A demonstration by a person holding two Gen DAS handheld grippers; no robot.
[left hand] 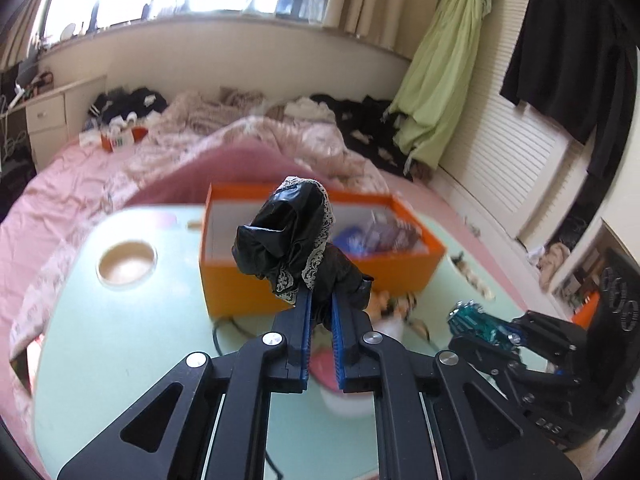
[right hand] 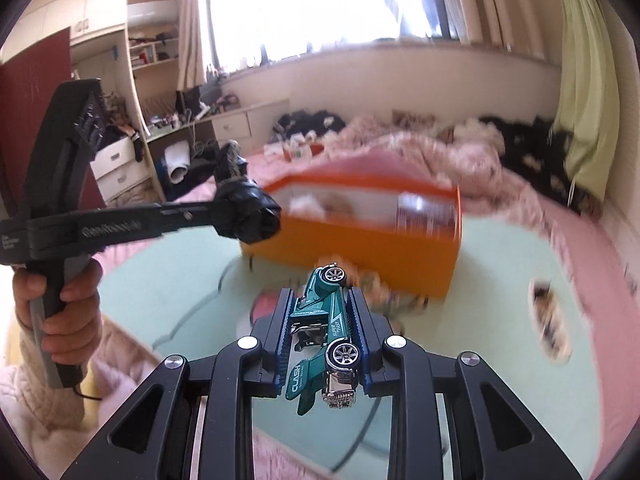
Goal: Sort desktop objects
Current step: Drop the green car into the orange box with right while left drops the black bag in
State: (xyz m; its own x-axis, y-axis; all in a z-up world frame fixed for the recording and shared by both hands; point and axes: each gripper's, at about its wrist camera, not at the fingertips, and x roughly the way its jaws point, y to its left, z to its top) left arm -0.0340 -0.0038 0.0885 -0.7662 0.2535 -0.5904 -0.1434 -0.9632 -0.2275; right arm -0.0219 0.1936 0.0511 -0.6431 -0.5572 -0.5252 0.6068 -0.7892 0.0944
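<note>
My left gripper (left hand: 321,300) is shut on a black glossy cloth item with lace trim (left hand: 290,236), held above the pale green table (left hand: 120,340) in front of the open orange box (left hand: 320,276). My right gripper (right hand: 322,300) is shut on a teal toy car (right hand: 324,332), held above the table near the box (right hand: 360,236). The right gripper with the car shows at the right of the left wrist view (left hand: 486,326). The left gripper with the black item (right hand: 248,212) shows at the left of the right wrist view.
The orange box holds several packets (left hand: 384,232). A round cup recess (left hand: 127,261) is in the table's left part. Small fuzzy items (left hand: 396,308) and a cable (left hand: 224,332) lie before the box. A pink bed with clothes surrounds the table.
</note>
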